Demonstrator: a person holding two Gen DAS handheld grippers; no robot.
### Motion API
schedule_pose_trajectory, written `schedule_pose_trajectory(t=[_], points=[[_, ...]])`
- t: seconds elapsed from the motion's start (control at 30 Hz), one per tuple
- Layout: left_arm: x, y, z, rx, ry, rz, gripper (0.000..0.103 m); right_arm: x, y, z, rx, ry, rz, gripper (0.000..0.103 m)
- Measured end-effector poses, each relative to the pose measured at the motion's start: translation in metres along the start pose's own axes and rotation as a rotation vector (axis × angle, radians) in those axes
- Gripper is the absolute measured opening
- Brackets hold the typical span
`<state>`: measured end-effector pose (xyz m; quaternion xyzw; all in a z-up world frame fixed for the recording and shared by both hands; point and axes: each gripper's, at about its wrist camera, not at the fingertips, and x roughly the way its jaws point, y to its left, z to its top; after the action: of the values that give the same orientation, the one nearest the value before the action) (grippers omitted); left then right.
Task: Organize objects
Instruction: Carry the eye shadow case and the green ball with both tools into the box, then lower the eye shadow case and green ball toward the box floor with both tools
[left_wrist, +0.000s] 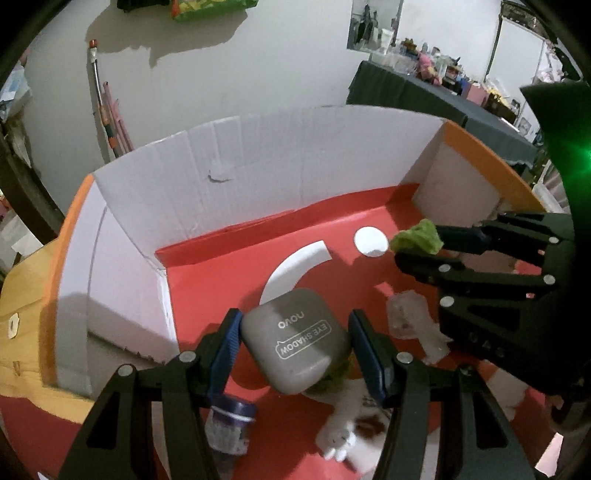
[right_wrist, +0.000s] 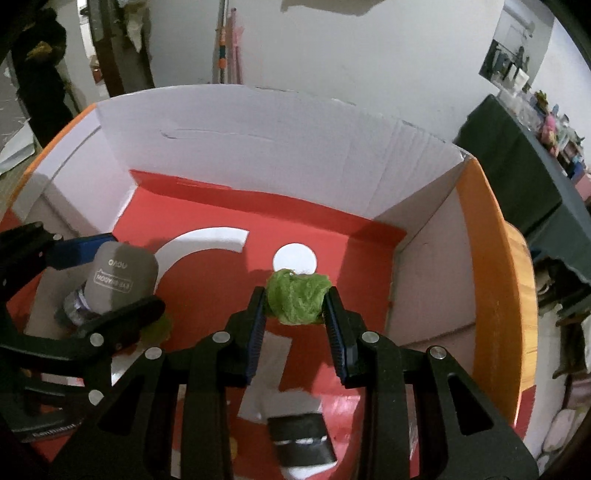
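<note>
A big box (left_wrist: 207, 177) with white walls and a red floor is seen from above. Both grippers are held over it, and other small things lie on the floor under them.

A grey case (left_wrist: 295, 343) is held in the left gripper (left_wrist: 295, 350), over the near part of the red floor. It is gripped by its two sides, and the blue pads (left_wrist: 227, 347) are pressed flat on them. It is a square case with round corners, and white words are printed on its lid. It looks hard and smooth, so it could slip if the grip is let loose. It is probably light. The flat sides are the best place to hold it, and a lid like this could crack if it is dropped.

A green ball (right_wrist: 297, 297) is squeezed in the right gripper (right_wrist: 297, 306), close to a white dot (right_wrist: 294, 258) on the floor. It looks fuzzy, like bunched wool. It is judged to be soft, very light and hard to break. It can be pinched in the middle, and it is not likely to slip.
</note>
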<state>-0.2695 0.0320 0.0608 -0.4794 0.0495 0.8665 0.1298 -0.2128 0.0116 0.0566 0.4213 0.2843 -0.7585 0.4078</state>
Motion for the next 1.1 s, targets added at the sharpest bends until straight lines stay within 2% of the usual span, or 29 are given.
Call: schedule_pose_trajectory(t=[0.4,0.77,1.1], points=[[0.018,0.006,0.008,-0.035,0.049,0.025,0.061,0.022,0.004,0.007,-0.049,0.072,-0.038,0.03],[0.031,0.014,0.007,-0.071,0.084,0.023,0.061,0.029,0.007,0.005,-0.062,0.133,-0.014,0.03],[0.03,0.017,0.002,-0.075,0.083,0.017,0.061,0.026,0.007,0.002,-0.087,0.137,0.006,0.03]])
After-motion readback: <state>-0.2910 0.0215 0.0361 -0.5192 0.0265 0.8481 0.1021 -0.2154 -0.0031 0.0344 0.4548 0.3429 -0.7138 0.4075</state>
